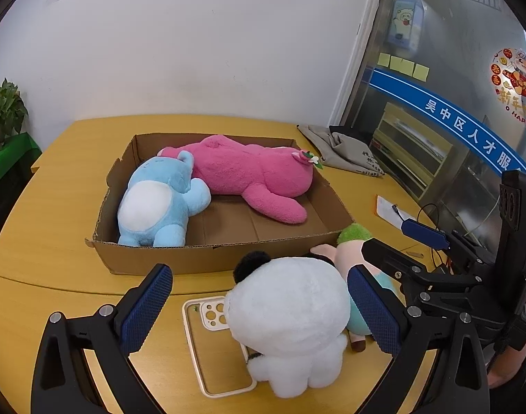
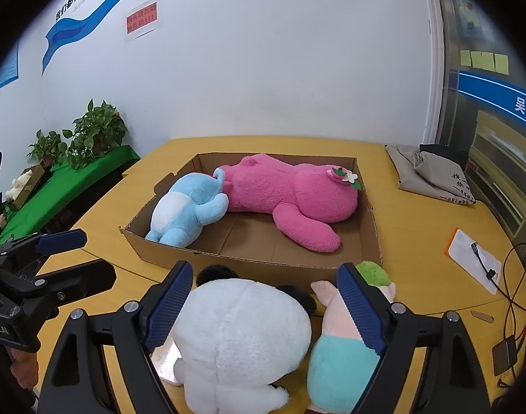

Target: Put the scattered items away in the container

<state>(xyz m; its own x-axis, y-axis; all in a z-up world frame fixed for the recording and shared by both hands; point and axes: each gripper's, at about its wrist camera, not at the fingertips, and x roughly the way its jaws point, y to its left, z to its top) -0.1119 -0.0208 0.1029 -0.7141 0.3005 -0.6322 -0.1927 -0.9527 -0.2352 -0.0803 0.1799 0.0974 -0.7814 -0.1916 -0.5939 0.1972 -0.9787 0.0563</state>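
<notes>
Squarely between right gripper (image 2: 266, 305) fingers (image 2: 169, 305): white plush (image 2: 242, 338).

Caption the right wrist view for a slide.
Open right gripper straddles white panda plush before the cardboard box.

Each black claw (image 1: 259, 310) has blue textured pads (image 1: 144, 310) and silver screws.

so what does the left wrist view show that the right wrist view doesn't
Only the left wrist view shows the cream phone case lying clearly under the white panda plush, and the festive sticker on the glass. Only the right wrist view shows the potted plants on the green cloth and the blue wall banner. Both show the cardboard box holding the blue plush and pink plush, with the panda and the pig doll outside.
</notes>
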